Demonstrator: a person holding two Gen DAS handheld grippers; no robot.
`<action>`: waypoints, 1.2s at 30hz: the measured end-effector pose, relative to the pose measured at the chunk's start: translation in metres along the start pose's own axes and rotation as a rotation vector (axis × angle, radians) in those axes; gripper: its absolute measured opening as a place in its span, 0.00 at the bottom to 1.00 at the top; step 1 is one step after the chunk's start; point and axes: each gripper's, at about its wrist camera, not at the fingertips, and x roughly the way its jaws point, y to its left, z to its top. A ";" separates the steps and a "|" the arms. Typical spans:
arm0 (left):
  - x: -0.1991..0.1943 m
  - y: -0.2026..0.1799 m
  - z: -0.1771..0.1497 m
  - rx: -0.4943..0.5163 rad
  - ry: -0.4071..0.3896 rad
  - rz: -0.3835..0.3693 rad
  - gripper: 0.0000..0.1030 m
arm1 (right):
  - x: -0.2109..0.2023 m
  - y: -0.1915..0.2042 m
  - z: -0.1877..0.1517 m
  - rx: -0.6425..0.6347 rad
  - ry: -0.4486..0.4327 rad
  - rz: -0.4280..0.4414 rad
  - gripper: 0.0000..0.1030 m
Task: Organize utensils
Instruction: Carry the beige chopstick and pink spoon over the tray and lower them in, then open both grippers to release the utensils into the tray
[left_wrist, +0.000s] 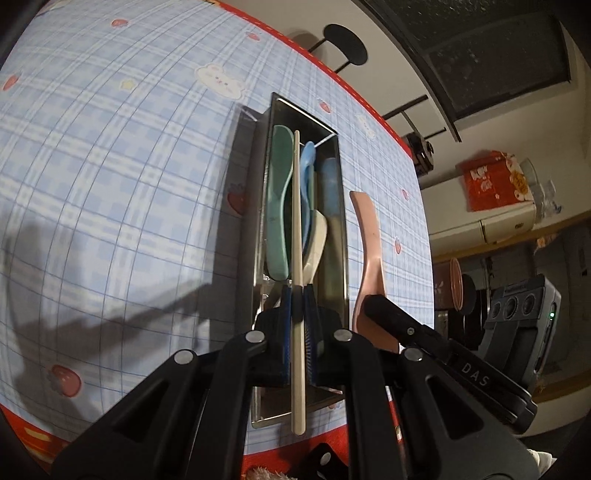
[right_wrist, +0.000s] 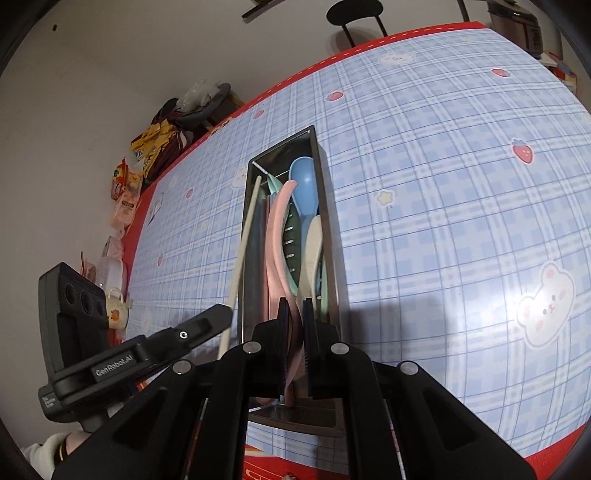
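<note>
L gripper (left_wrist: 297, 295) clamps 1 chopstick (left_wrist: 297, 229), R gripper (right_wrist: 294, 314) clamps 1 pink spoon (right_wrist: 275, 236), 1 steel tray (left_wrist: 341, 229)

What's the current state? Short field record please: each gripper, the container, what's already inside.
left gripper: shut on cream chopstick, over the tray
right gripper: shut on pink spoon, over the tray
container: metal tray on checked tablecloth
inside tray: green spoon, blue spoon, cream spoon
</note>
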 end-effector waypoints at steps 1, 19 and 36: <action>0.001 0.002 0.000 -0.013 -0.004 0.002 0.10 | 0.001 0.000 0.001 -0.002 0.004 0.002 0.07; 0.016 0.010 0.002 -0.060 0.016 -0.013 0.10 | 0.024 0.002 0.008 0.018 0.038 -0.054 0.08; -0.016 -0.002 0.013 0.046 -0.087 0.045 0.51 | 0.004 0.013 0.020 -0.066 -0.044 -0.090 0.61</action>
